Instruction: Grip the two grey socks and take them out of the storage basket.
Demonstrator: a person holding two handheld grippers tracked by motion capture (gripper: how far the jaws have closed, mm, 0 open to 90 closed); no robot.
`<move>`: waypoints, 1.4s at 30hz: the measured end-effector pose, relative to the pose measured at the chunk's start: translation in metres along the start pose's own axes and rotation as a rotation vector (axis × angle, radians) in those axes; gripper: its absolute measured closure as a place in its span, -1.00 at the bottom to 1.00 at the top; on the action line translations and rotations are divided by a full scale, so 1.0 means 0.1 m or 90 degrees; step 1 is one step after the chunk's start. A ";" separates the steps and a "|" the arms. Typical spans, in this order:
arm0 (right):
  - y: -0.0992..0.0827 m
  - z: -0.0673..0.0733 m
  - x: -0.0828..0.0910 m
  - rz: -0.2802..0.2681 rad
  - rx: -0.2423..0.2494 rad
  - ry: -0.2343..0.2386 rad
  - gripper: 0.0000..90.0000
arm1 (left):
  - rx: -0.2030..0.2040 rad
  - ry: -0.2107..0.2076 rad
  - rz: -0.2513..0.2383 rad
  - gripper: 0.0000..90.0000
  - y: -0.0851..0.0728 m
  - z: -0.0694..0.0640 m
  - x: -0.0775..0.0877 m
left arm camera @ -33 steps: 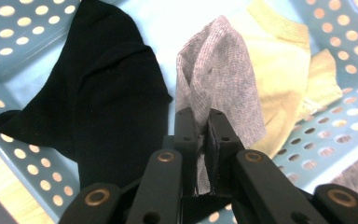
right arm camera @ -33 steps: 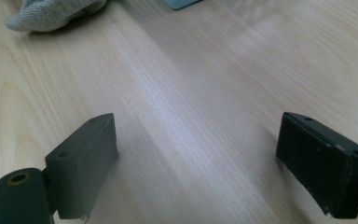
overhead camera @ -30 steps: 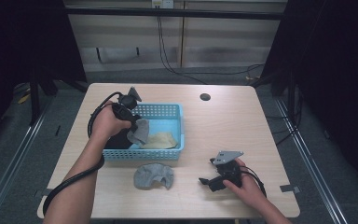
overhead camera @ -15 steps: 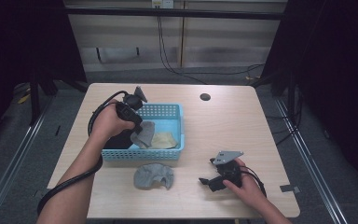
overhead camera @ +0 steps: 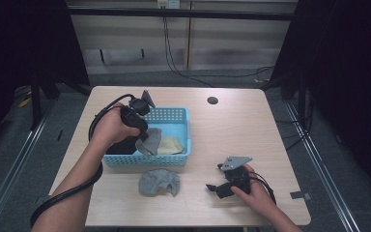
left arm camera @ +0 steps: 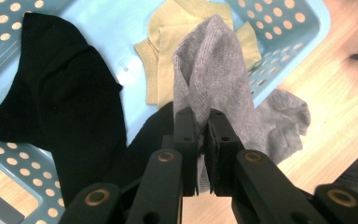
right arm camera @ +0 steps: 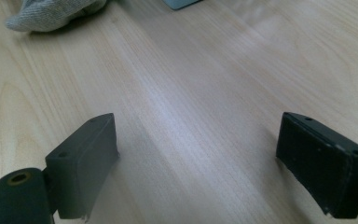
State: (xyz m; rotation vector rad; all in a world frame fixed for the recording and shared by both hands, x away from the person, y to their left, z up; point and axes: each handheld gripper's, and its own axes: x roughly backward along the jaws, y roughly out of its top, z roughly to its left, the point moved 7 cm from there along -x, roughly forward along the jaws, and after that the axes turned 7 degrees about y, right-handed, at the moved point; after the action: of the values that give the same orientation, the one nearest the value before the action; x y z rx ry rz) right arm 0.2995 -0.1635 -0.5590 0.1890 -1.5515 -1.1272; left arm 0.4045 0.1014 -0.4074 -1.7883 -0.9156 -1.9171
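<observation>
- The landmark is the light blue perforated plastic basket (overhead camera: 176, 118), which stands on the pale wooden table (overhead camera: 251, 130) towards its left half.
- The left gripper (overhead camera: 142, 137) hangs over the basket's left part, held in the person's left hand (overhead camera: 110, 128), with its black cable looping back along the forearm.
- Its jaws are clenched on a grey knitted sock (left arm camera: 214, 79); in the left gripper view the two black pads pinch the sock's near edge between them, with the fabric bunched in the narrow gap.
- The pinched grey sock hangs from the jaws above the basket's inside, its free end drooping towards the basket's near wall (overhead camera: 147, 140).
- Under it, on the basket's floor, lies a pale yellow short sock (left arm camera: 163, 46), spread flat in the right part.
- A black sock (left arm camera: 60, 102) fills the basket's left part, crumpled against the wall.
- A second grey knitted sock (overhead camera: 158, 181) lies on the table just outside the basket's near wall, crumpled in a low heap and apart from both grippers.
- The right gripper (overhead camera: 222, 186) rests on the table well to the right of the basket and nearer the person, in the right hand (overhead camera: 253, 191).
- Its jaws stand wide apart with bare wood between them, released and gripping nothing; the right gripper view shows the heap of the second grey sock (right arm camera: 51, 14) far off at its top left.
</observation>
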 end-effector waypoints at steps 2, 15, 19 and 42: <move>0.00 0.00 0.00 0.001 -0.001 0.002 -0.74 | 0.000 -0.002 -0.002 0.87 -0.01 -0.02 0.01; 0.00 0.00 0.00 0.002 0.000 -0.002 -0.74 | 0.012 0.014 -0.008 0.87 -0.08 0.07 0.08; 0.00 0.00 0.00 0.002 0.000 -0.002 -0.74 | 0.026 0.016 -0.011 0.87 -0.07 0.16 0.09; 0.00 0.00 0.00 0.000 0.000 0.000 -0.74 | -0.024 -0.016 0.004 0.87 -0.14 -0.16 0.37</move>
State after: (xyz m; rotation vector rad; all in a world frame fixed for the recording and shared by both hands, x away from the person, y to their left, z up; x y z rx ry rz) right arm 0.2995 -0.1634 -0.5590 0.1890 -1.5517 -1.1271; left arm 0.3784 0.1065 -0.3744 -1.8397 -0.8858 -1.9241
